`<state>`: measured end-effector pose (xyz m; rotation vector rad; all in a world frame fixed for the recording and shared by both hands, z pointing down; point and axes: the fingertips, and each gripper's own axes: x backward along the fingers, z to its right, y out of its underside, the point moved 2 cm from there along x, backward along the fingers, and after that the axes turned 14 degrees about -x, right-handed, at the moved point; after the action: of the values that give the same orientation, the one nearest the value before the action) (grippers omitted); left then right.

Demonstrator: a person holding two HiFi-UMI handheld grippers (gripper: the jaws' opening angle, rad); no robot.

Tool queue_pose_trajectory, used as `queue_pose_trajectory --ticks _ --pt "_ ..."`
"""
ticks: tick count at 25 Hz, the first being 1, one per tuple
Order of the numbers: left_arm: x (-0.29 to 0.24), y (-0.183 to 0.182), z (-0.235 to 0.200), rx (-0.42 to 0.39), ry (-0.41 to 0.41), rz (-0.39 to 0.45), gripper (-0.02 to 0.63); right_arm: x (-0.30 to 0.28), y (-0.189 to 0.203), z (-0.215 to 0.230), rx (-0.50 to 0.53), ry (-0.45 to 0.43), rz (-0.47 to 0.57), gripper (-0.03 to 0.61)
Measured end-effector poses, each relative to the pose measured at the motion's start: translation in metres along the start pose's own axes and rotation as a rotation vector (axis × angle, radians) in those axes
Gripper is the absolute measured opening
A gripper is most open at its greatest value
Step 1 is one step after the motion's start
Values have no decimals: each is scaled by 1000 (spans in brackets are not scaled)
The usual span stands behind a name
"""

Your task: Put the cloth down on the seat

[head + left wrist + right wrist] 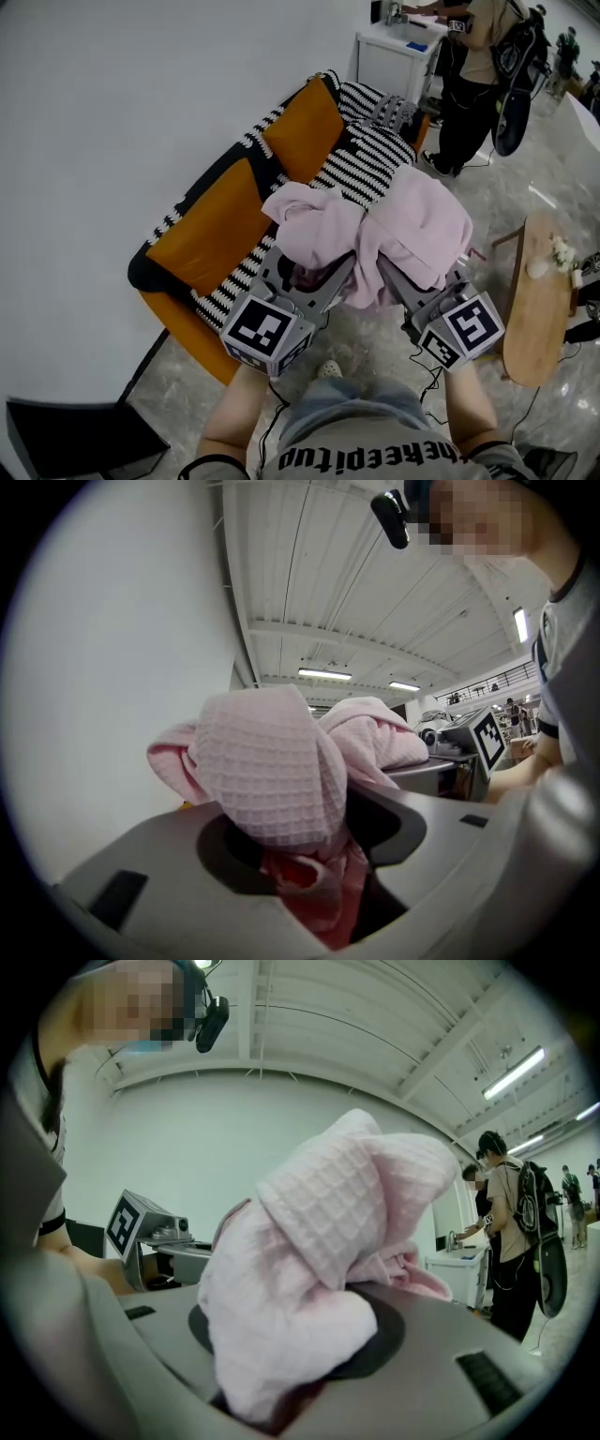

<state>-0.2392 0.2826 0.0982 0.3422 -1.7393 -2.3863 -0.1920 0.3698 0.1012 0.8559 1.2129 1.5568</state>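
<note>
Two hand-held grippers are held side by side at a level pitch, and each is clamped on the same cloth (412, 225). In the left gripper view the jaws of the left hand-held gripper (314, 281) are seen pinched on a bunched fold of pink waffle-weave fabric, which rises out of the gap and spills over the upper jaw. In the right gripper view the jaws of the right hand-held gripper (398, 281) are likewise closed on a thick wad of the same fabric, which is heaped up over them.

From the head view the cloth is seen draped in two crumpled mounds across both sets of jaws, with a fold hanging between them. It is carried at the front edge of the seat (375, 155) and has not been laid down there. Whether its far edge touches the seat cannot be told.

The seat is covered in black and white stripes and belongs to a sofa (173, 319) with an orange body, set against a white wall (141, 94). Two orange cushions (211, 230) are propped along its back. A pale marbled floor (375, 347) is seen below the grippers. Further off, a person (469, 75) is seen standing at a white cabinet (389, 56).
</note>
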Motion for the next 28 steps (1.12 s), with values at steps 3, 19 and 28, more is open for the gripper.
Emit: queue_pose_trajectory --ticks 3,19,28 --pt "-6 6 -8 2 22 8 241 -8 2 4 4 24 3 179" --pt "-59 14 -43 13 23 14 241 -46 -12 54 17 28 -10 179" --pt "-120 18 -69 26 -44 -9 241 -79 -30 116 20 -38 -37 179"
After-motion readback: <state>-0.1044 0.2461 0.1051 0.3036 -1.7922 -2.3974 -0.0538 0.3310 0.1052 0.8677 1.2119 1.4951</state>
